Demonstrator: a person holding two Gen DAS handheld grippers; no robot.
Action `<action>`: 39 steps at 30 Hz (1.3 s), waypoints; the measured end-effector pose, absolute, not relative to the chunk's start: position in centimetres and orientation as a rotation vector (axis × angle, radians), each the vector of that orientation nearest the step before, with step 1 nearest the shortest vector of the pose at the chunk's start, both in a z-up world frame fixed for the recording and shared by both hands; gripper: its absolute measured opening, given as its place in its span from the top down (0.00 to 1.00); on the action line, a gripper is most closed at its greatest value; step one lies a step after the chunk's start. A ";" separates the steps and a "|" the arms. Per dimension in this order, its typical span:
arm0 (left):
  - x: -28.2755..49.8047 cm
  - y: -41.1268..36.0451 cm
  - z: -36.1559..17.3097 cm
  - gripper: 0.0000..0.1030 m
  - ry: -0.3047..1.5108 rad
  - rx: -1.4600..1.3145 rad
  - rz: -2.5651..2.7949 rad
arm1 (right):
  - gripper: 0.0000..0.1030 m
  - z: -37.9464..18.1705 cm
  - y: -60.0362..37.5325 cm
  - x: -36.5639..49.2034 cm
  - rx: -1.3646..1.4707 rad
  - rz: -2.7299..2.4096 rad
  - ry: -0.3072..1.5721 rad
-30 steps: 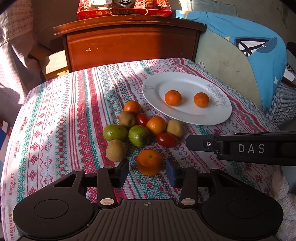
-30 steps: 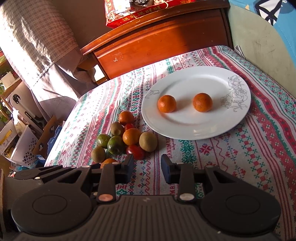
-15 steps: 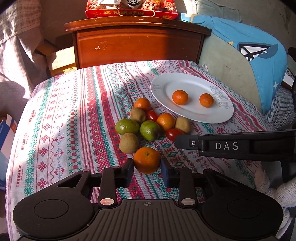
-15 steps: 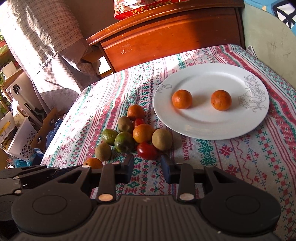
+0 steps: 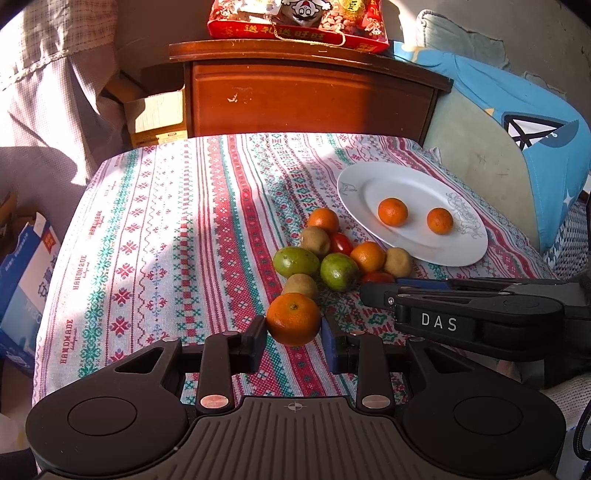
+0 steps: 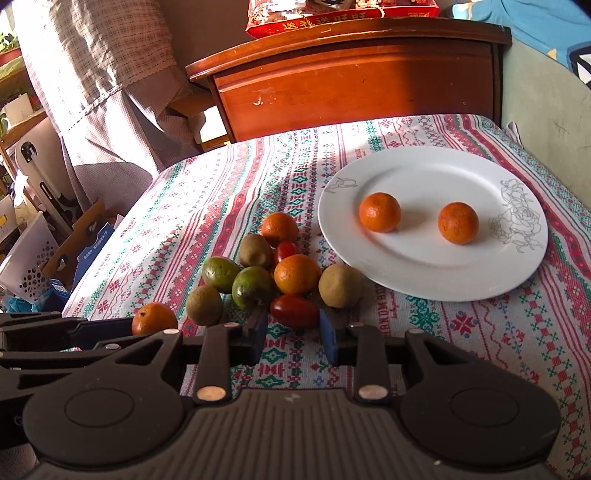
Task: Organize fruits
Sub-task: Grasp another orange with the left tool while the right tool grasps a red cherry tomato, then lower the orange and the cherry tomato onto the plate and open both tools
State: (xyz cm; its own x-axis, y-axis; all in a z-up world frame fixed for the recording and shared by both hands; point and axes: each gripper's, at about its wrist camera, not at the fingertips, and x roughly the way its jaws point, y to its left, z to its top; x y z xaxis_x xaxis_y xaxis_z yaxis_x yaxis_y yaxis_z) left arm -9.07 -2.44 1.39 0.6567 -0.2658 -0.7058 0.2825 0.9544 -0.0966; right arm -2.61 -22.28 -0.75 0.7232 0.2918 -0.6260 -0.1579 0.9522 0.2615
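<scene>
My left gripper [image 5: 293,330] is shut on an orange tangerine [image 5: 293,318] and holds it above the cloth, near the front of the fruit pile. The held tangerine also shows in the right wrist view [image 6: 154,318]. My right gripper [image 6: 293,326] is open, its jaws either side of a red tomato [image 6: 294,310] at the pile's near edge. The pile holds tangerines [image 6: 297,274], kiwis [image 6: 340,285], green fruits [image 6: 252,286] and tomatoes. A white plate [image 6: 424,273] at the right carries two tangerines [image 6: 380,212].
The table has a striped patterned cloth [image 5: 155,236]. A wooden cabinet [image 5: 310,92] stands behind it with a red gift box [image 5: 295,22] on top. A blue cushion [image 5: 517,147] lies at the right. Boxes [image 5: 26,280] sit left of the table.
My left gripper closed on the tangerine and lifted it back from the pile. My right gripper moved closer to the pile, to the red tomato.
</scene>
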 end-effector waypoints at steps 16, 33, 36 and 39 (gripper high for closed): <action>-9.0 -2.1 1.3 0.72 0.797 0.016 -0.289 | 0.74 -0.7 -21.8 -3.0 0.165 0.250 0.718; -8.8 -2.5 1.7 0.72 0.784 0.004 -0.273 | 0.74 0.7 -22.3 -4.2 0.161 0.268 0.681; -8.7 -2.6 2.0 0.72 0.778 -0.003 -0.273 | 0.74 1.3 -22.9 -4.2 0.179 0.260 0.663; -8.3 -2.4 2.7 0.72 0.769 -0.042 -0.279 | 0.74 2.1 -23.8 -4.1 0.211 0.241 0.646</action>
